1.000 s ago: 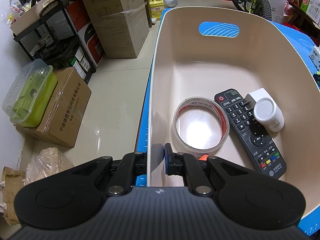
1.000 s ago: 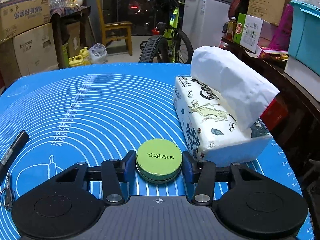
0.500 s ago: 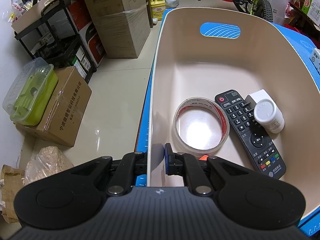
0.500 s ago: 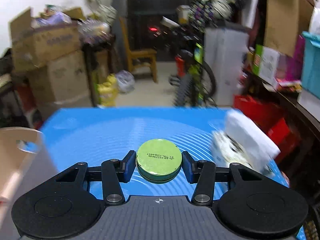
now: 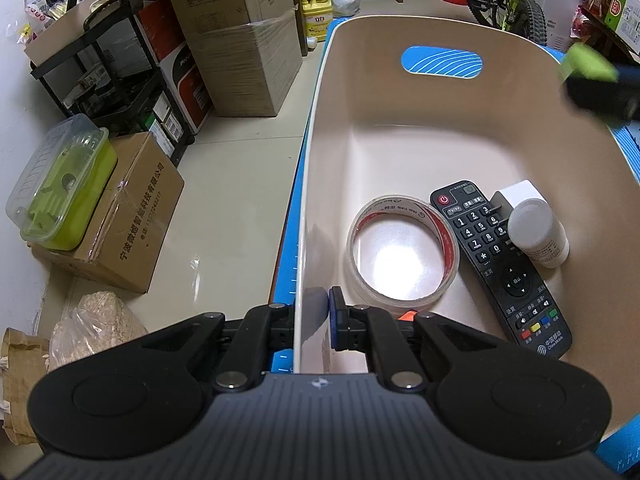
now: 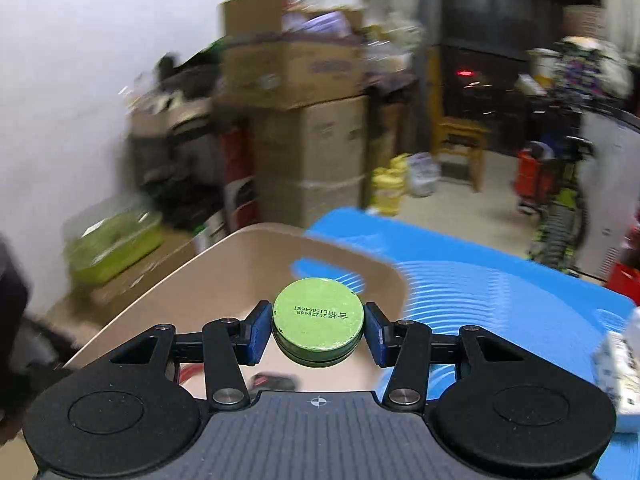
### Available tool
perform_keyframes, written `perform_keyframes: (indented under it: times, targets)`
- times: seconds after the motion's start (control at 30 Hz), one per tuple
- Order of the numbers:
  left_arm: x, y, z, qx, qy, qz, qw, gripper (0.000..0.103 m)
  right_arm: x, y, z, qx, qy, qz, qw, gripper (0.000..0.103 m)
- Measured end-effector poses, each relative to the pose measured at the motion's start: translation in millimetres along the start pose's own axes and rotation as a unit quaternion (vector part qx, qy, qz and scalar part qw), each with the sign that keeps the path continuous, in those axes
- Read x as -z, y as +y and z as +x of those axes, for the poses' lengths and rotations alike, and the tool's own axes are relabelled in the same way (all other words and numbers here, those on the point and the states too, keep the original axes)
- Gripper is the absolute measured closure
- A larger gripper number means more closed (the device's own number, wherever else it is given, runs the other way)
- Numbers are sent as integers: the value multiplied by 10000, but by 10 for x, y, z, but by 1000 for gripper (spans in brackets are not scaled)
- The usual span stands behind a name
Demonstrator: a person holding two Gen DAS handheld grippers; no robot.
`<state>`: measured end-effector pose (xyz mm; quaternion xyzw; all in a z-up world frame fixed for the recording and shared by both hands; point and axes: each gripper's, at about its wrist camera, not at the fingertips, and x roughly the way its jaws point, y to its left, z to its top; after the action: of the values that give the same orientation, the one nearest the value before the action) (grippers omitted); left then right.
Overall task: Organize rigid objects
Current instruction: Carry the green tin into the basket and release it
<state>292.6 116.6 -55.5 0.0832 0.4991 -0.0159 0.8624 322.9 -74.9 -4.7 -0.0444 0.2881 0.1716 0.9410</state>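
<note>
Since the earlier frames the right claw has swung away from the tissue pack and across the blue mat toward the beige bin, while the left claw has kept its place. Seen from the left wrist, the left claw [image 5: 316, 316] is pinched together on the near wall of the bin [image 5: 440, 128], one pad outside and one inside, steadying it on the tabletop; inside lie a roll of clear tape [image 5: 402, 258], a black remote [image 5: 500, 270], a white bottle [image 5: 538, 232] on its side and a white adapter [image 5: 520, 192] behind it. At the upper right edge of that view a blurred green shape with dark parts below it has come in over the bin's far rim, most likely the carried tin [image 5: 588, 62]. From the right wrist, the right claw [image 6: 318, 332] is clamped on the round green tin [image 6: 318, 322] by its sides, held flat above the bin [image 6: 248, 276], with the blue mat [image 6: 500, 300] to the right; the background is smeared by motion. The step in hand appears to be carrying the tin to the bin. The next move calls for bringing it over the free floor at the far end, lowering it, then parting the pads without striking the bottle or remote.
</note>
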Motion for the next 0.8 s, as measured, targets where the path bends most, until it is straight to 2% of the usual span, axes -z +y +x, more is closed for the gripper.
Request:
perform_keyframes:
  times: [0.1,0.33,0.7,0.8]
  targets:
    - [4,11,-5,11,-8,-2,10000,92,36,234,89,-177,254,-242,9992,49]
    - [7,24,-4,20,-16,0,10000,92,118,505,267,-437,870,-563,9937,49]
    - [9,19,1,19,-18,2,10000,92,368,703,563,-542,2034,-983,9726,49]
    - [8,17,0,17,-17,3,10000,92,390,717,593,-552,2235,-1020,9678,49]
